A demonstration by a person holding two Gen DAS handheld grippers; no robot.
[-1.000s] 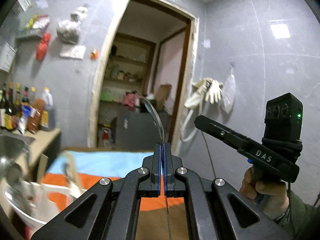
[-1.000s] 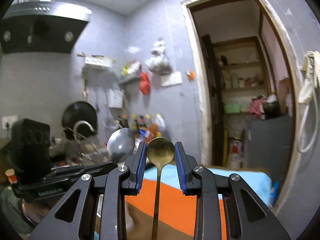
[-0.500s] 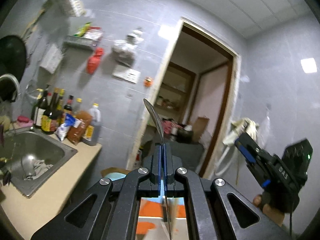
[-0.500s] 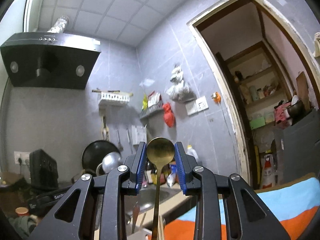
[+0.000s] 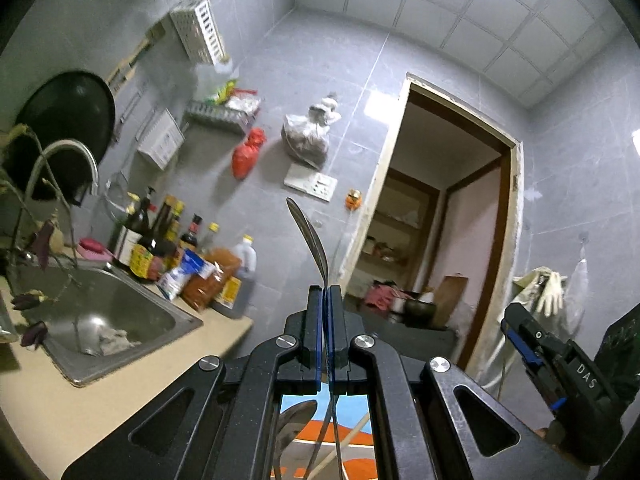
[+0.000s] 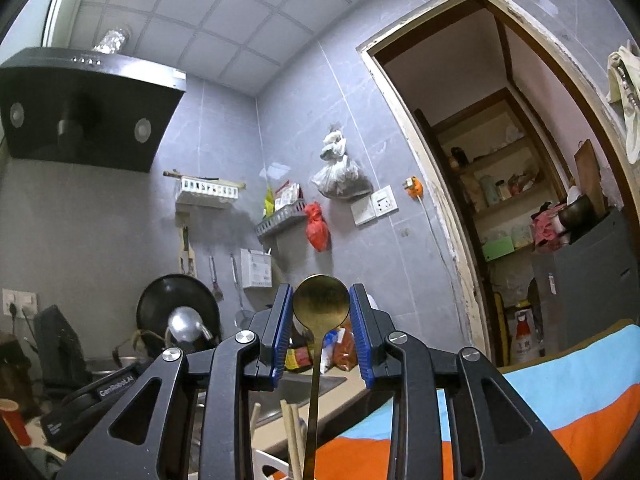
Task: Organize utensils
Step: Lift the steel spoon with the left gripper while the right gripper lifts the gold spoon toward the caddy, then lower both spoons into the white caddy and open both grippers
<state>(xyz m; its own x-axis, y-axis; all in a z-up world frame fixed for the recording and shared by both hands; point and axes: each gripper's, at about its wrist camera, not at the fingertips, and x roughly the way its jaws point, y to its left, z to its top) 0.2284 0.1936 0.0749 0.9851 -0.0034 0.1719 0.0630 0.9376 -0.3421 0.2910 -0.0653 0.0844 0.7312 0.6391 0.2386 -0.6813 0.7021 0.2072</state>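
Up over the counter by the sink (image 5: 112, 320) | left gripper (image 5: 325, 300) clamped tight on steel spoon (image 5: 308, 236) neck | right gripper (image 6: 320, 320) pinching gold spoon (image 6: 321, 305) bowl — thin, stiff, slick metal, probably safer gripped lower on the handle

We held the left hand-held gripper (image 5: 324, 295) tilted slightly upward, its jaws pressed fully together on a spoon (image 5: 310, 240). Our right hand-held gripper (image 6: 321, 312), also raised slightly, had its jaws partly apart, clamping a brass spoon (image 6: 321, 306) by its bowl.
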